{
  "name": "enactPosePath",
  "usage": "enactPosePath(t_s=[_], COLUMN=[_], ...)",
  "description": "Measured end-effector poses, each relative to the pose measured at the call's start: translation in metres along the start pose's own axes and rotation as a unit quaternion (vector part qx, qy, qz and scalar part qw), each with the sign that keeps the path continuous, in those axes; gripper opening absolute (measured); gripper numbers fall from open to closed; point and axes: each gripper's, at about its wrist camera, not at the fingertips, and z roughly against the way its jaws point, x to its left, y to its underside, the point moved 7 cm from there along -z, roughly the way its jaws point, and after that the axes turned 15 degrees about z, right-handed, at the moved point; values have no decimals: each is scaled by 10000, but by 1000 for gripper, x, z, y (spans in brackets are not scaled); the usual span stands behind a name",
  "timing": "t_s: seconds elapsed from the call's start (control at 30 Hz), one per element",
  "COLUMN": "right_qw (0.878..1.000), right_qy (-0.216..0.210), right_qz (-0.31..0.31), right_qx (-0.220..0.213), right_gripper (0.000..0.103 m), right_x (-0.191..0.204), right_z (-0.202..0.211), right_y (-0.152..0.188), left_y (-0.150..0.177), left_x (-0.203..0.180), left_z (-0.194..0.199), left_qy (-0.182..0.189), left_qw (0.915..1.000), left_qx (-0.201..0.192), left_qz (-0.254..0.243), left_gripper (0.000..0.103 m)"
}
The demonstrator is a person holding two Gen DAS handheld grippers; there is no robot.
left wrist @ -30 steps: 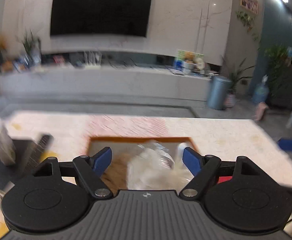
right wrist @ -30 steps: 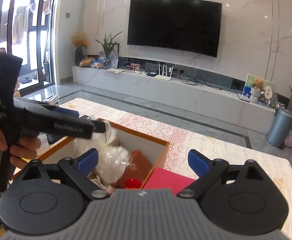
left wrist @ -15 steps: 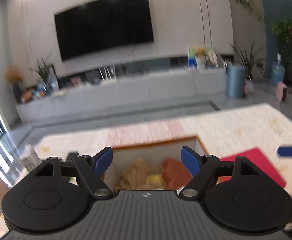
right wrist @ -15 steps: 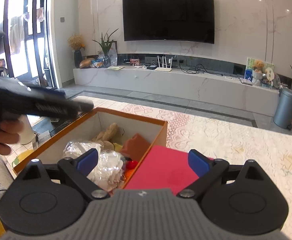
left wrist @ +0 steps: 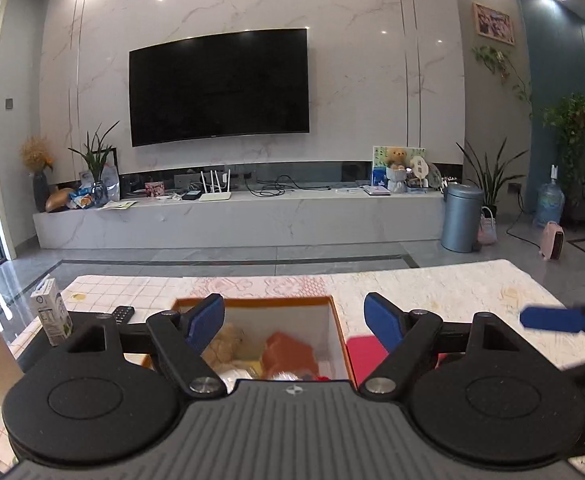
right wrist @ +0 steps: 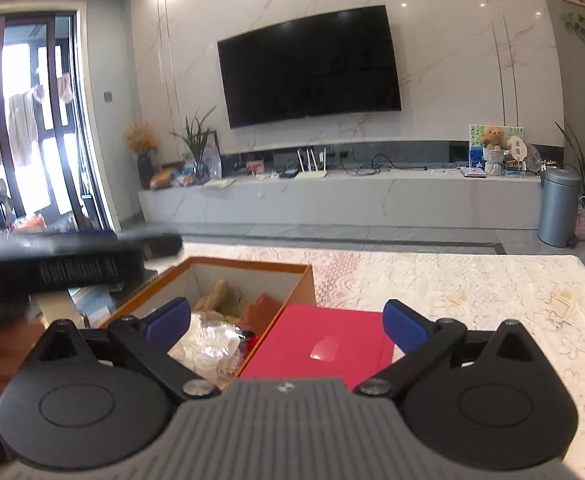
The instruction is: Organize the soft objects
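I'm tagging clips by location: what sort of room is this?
Most likely a home living room: a wall-mounted TV, a long media console beneath it, and houseplants.

A table with a pale lace-patterned cloth fills the lower frame; on it rest an orange box, a red lid just right, and a milk carton at far left.

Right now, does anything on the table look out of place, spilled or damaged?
Nothing stands out. The soft things, among them a clear plastic bag and a brown plush toy, lie loosely piled inside the orange box. The red lid lies flat beside it on the table. No spill shows.
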Motion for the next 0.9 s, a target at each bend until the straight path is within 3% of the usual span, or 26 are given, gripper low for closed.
enactPosePath(t_s=[0.23, 0.33, 0.57, 0.77, 0.9], right_qw=[9999, 9999, 10000, 9988, 9995], right_qy=[15, 21, -43, -85, 176], right_qz=[148, 139, 61, -474, -238], right_qx=[32, 31, 8, -77, 102], right_gripper=[100, 100, 100, 100, 100], right_x=[4, 4, 0, -13, -16], right_z=[2, 2, -2, 1, -1], right_y=[8, 10, 11, 13, 20], left_y=[6, 8, 12, 23, 24], left_x=[-2, -1, 2, -5, -6], left_z=[4, 4, 2, 1, 0], left_qy=[-148, -393, -455, -436, -298], left_qw=[9997, 9991, 9989, 9988, 9992], left_qx=[-103, -118, -51, 7, 191], left_qz=[-147, -96, -97, -231, -157], left_gripper=[94, 94, 94, 94, 94])
